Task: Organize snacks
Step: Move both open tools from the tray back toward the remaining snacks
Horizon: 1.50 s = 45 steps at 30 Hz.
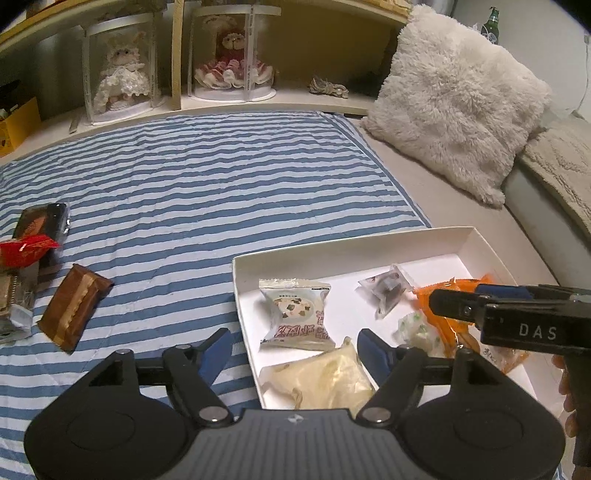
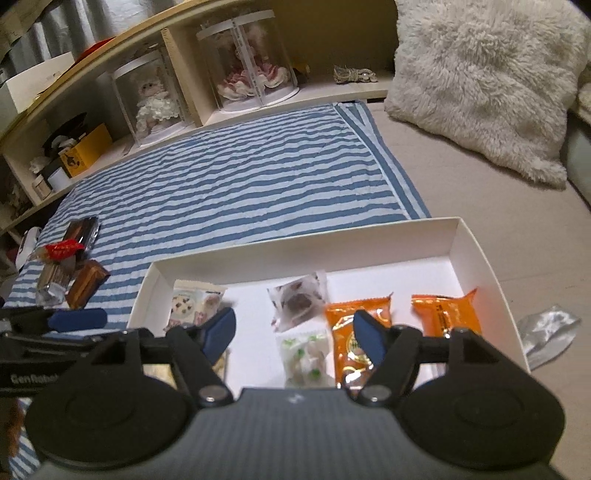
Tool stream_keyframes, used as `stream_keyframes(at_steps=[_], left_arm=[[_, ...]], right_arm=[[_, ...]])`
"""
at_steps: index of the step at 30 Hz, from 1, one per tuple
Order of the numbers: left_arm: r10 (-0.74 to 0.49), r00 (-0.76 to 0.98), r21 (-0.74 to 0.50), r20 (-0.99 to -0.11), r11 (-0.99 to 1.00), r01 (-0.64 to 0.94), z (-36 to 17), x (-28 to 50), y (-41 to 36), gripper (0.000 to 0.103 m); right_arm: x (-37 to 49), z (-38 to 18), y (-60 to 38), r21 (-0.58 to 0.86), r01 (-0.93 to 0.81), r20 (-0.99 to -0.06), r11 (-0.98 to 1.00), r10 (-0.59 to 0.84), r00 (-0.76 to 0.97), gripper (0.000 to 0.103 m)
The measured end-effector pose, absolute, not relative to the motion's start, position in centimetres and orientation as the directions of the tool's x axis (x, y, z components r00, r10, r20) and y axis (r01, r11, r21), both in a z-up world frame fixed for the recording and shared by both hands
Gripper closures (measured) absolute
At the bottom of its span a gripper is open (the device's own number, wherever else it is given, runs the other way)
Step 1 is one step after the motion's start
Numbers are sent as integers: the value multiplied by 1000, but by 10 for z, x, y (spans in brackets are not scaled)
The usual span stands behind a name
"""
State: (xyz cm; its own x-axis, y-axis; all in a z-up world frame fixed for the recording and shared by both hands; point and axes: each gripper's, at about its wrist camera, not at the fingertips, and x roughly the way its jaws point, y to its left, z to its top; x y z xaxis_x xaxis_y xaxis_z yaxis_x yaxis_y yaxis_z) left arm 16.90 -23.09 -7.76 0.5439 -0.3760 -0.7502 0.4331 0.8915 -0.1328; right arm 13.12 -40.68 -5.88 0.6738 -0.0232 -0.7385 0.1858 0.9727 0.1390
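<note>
With both the left gripper and right gripper spread wide and empty over the white box, the brown packet out on the striped blanket looks light, crinkly and slippery (best pinched across its flat middle).

You had a blue-and-white striped blanket spread flat, with a fluffy cream pillow leaning at its right edge. Behind ran a low wooden shelf holding two clear cylindrical cases, a white-dressed doll in one and a red-dressed doll in the other. A yellow box sat further left; a green bottle stood beyond the pillow.
</note>
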Motion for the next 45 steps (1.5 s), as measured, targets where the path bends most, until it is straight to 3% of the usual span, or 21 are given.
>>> stream_keyframes(at_steps=[7,12,15,45], left_arm=[[-364,559,-137,-745,903,406,-69,161,-217,11],[-347,580,-123,-737,913,389,-63,155,-206,0],[-337,585,-122,-738,919,375,-60,153,-199,0],[-253,661,-78,-707,956,283,-44,141,-85,0]], right_arm=[[117,-49,-402,103,179,-723,978,-51,689,12],[107,-43,-397,61,177,-717,982,-80,692,7],[104,-41,-395,42,174,-717,984,-91,691,1],[115,-43,-320,8,35,-686,999,-20,727,0]])
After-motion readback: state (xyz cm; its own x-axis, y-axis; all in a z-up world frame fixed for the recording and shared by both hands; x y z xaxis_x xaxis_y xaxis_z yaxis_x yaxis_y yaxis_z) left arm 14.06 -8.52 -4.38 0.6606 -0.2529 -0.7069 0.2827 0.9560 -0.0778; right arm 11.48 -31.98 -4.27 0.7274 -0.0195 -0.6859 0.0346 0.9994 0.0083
